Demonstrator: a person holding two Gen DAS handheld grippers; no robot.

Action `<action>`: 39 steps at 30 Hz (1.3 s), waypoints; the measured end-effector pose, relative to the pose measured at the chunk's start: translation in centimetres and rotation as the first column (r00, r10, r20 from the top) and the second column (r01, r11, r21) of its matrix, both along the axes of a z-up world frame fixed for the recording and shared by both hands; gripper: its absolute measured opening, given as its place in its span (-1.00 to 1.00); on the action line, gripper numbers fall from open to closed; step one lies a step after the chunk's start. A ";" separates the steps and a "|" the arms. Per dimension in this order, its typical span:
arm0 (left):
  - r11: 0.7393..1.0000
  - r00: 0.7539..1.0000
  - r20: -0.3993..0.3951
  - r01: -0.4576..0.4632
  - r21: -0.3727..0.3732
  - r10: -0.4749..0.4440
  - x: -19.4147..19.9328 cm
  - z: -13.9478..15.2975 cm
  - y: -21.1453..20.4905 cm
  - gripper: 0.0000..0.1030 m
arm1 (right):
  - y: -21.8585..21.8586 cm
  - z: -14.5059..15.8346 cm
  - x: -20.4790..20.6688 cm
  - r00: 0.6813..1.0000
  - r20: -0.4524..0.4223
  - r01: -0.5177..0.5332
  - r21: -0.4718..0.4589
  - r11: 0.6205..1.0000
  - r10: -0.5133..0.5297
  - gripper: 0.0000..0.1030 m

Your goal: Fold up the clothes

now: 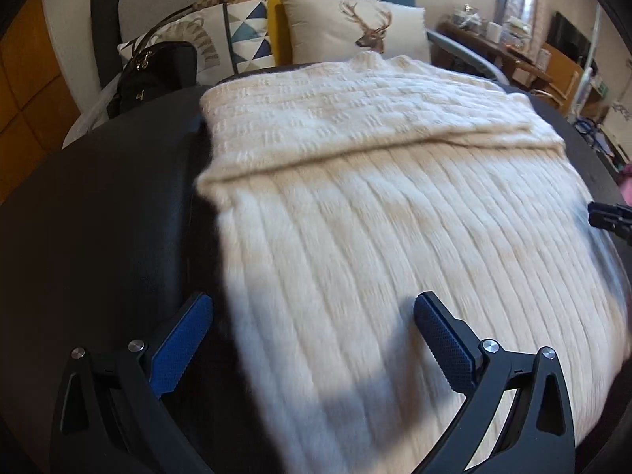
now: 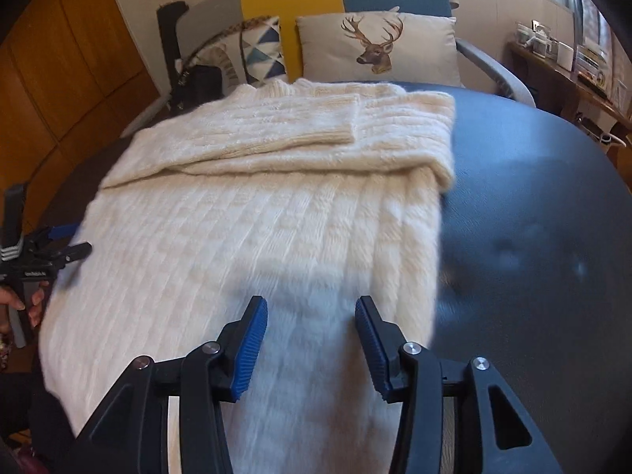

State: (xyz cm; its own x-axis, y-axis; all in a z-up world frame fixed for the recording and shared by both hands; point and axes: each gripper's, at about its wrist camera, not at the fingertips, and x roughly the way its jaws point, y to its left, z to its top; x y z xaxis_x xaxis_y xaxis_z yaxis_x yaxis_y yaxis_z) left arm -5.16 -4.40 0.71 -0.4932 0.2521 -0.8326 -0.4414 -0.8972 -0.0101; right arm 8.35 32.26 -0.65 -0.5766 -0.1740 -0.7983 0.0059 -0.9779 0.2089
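A cream ribbed knit sweater (image 1: 375, 213) lies flat on a dark round table (image 1: 98, 217), its sleeves folded across the far half. My left gripper (image 1: 312, 312) hovers open over the sweater's near left edge, one blue pad (image 1: 181, 343) above the table, the other above the knit. In the right wrist view the same sweater (image 2: 237, 229) fills the middle, with a folded sleeve (image 2: 292, 122) on top. My right gripper (image 2: 312, 316) is open above the near right part of the sweater, nothing between its pads. The left gripper (image 2: 59, 251) shows at that view's left edge, held by a hand.
Beyond the table stands a sofa with a deer-print cushion (image 1: 355, 27), a triangle-pattern cushion (image 1: 245, 31) and a black handbag (image 1: 158, 75). A wooden desk (image 1: 497, 47) with small items is at the back right. Bare dark table (image 2: 533, 217) lies right of the sweater.
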 end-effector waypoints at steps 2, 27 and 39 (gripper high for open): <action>0.999 1.000 0.003 0.024 0.029 -0.024 2.4 0.4 -0.9 1.00 | 0.4 0.6 2.4 1.000 -0.009 -0.015 -0.013 1.000 0.015 -0.08; 0.945 0.985 0.063 0.137 0.297 -0.163 12.9 -1.4 -3.4 1.00 | 6.1 -3.0 10.9 0.997 0.082 0.057 -0.581 0.812 -0.012 -0.08; 0.918 0.975 0.058 0.180 0.353 -0.214 13.7 -1.3 -3.3 0.57 | 4.4 -3.6 10.5 0.993 0.068 -0.030 -0.637 0.770 0.096 -0.08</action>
State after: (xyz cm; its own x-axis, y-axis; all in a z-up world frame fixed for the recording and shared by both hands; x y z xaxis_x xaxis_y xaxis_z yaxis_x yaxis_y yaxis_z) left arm 8.52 -7.70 -0.55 -0.3282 0.6149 -0.7170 -0.5906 -0.7260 -0.3523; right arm 18.87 36.66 -4.26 -0.4766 -0.6925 -0.5415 0.0119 -0.6210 0.7837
